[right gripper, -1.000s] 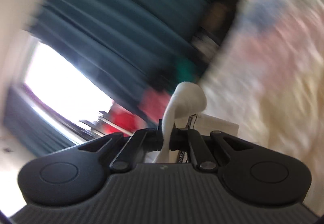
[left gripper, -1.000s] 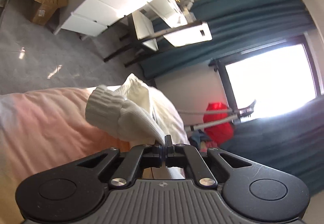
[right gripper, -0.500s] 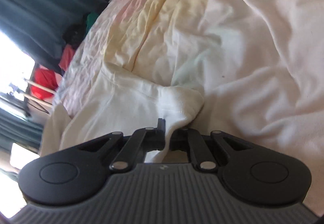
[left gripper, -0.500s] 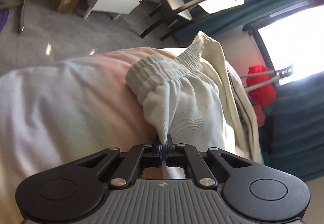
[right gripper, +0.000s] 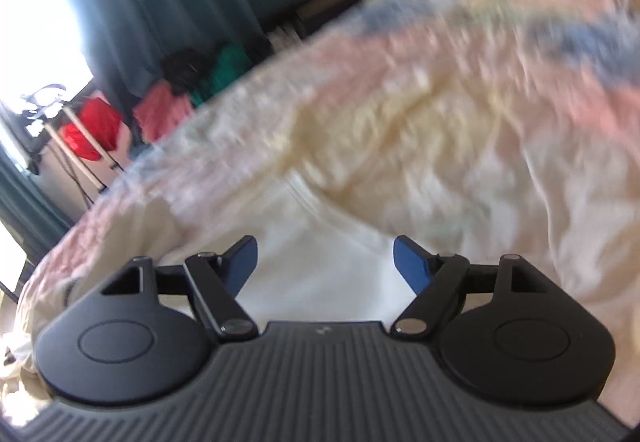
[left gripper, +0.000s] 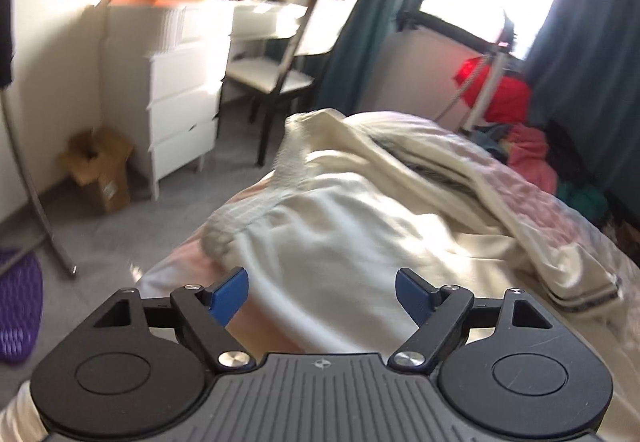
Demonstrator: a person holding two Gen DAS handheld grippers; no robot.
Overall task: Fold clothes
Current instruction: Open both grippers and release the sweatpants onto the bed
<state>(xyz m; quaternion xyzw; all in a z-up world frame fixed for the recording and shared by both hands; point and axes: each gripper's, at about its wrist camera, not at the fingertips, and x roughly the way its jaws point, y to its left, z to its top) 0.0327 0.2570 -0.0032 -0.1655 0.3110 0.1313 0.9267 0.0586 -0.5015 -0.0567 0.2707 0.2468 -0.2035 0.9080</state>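
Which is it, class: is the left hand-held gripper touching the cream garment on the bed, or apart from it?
Apart. The left wrist view shows the left hand-held gripper open, blue pads spread wide, gripping none of the cream garment beyond them.

Open floor [left gripper: 120, 242] left of the bed [left gripper: 192, 262]; drawers [left gripper: 184, 90] and chair [left gripper: 296, 54] stand beyond.

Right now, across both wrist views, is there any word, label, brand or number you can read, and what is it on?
None can be read.
Cardboard box by the white drawer unit: a small pale label with dark marks, too blurred to read.
Left tool body: a small round emblem, no letters.
Right tool body: the same small emblem, no letters.
Cream garment on the bed: no print visible.
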